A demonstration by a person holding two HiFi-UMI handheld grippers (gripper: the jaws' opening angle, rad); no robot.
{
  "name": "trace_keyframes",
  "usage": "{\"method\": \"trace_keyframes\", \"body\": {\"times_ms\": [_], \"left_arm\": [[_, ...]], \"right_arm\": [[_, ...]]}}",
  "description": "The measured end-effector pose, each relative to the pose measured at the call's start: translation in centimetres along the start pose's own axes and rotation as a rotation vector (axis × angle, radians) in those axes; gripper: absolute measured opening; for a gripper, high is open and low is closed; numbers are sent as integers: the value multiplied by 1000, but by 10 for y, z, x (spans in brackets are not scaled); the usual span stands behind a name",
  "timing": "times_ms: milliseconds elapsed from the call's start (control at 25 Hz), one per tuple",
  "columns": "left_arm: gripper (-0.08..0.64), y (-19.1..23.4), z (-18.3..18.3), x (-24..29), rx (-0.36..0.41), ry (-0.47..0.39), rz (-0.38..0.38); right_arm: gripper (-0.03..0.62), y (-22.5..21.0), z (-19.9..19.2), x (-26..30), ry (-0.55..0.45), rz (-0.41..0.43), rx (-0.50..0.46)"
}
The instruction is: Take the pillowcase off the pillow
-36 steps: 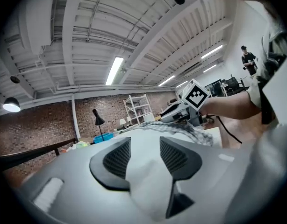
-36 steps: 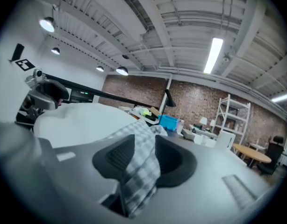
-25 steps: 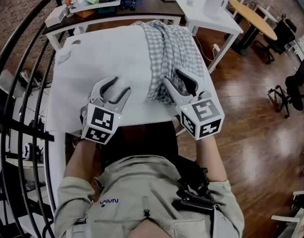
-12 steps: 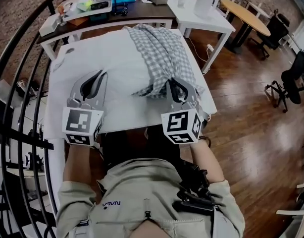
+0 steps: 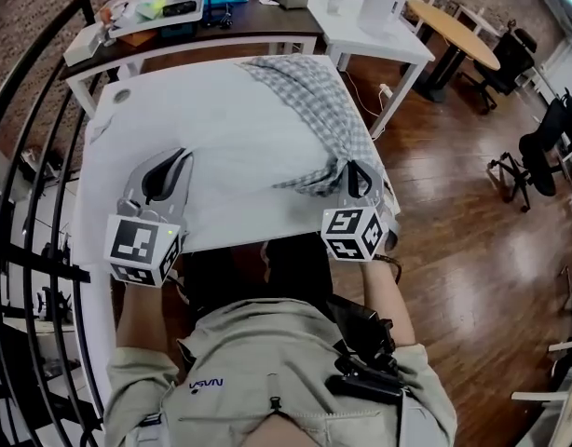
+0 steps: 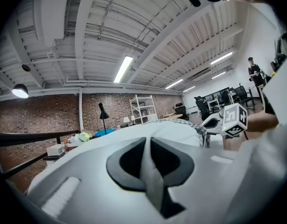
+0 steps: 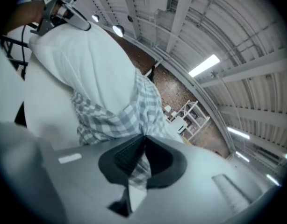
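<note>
A white pillow [image 5: 221,128] lies across the white table [image 5: 100,250]. The grey-and-white checked pillowcase [image 5: 314,96] is bunched along its right side and drawn down to the near right corner. My left gripper [image 5: 174,161] sits at the pillow's near left edge, shut with a fold of white pillow fabric [image 6: 154,183] pinched between its jaws [image 6: 147,141]. My right gripper [image 5: 357,169] is at the near right corner. Its jaws [image 7: 144,139] are closing, and checked cloth [image 7: 120,113] is pressed between the pads.
Behind the table stands a dark desk [image 5: 211,26] with a blue bin and clutter, then a white table [image 5: 370,17] and a round wooden one [image 5: 454,31]. Black chairs [image 5: 547,138] stand on the wood floor at right. A black railing [image 5: 25,138] curves along the left.
Both grippers went from open to shut, the left on the pillow's edge and the right on the checked cloth. They drew back toward me, and the pillowcase stretched to the near right corner.
</note>
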State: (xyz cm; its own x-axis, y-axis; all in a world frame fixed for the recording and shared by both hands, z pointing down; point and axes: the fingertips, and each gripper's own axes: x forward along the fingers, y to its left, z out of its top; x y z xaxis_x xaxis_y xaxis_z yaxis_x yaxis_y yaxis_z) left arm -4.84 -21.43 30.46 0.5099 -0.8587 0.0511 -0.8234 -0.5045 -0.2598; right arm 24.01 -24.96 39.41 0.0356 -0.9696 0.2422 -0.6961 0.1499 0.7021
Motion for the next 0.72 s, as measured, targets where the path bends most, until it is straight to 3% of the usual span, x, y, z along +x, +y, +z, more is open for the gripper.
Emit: {"method": "trace_keyframes", "body": {"times_ms": [160, 320, 440, 600, 720], "left_arm": [[29, -12, -22, 7, 1, 41, -5], [83, -35, -27, 13, 39, 65, -46], [175, -48, -2, 5, 78, 3, -75], [184, -51, 64, -9, 47, -164, -64], [200, -23, 91, 17, 79, -150, -21]], "right_arm": [[20, 30, -15, 7, 60, 85, 0], [26, 25, -13, -5, 30, 150, 74], [60, 15, 2, -24, -29, 206, 163], [88, -8, 45, -56, -194, 252, 255], [87, -40, 83, -59, -326, 264, 301]]}}
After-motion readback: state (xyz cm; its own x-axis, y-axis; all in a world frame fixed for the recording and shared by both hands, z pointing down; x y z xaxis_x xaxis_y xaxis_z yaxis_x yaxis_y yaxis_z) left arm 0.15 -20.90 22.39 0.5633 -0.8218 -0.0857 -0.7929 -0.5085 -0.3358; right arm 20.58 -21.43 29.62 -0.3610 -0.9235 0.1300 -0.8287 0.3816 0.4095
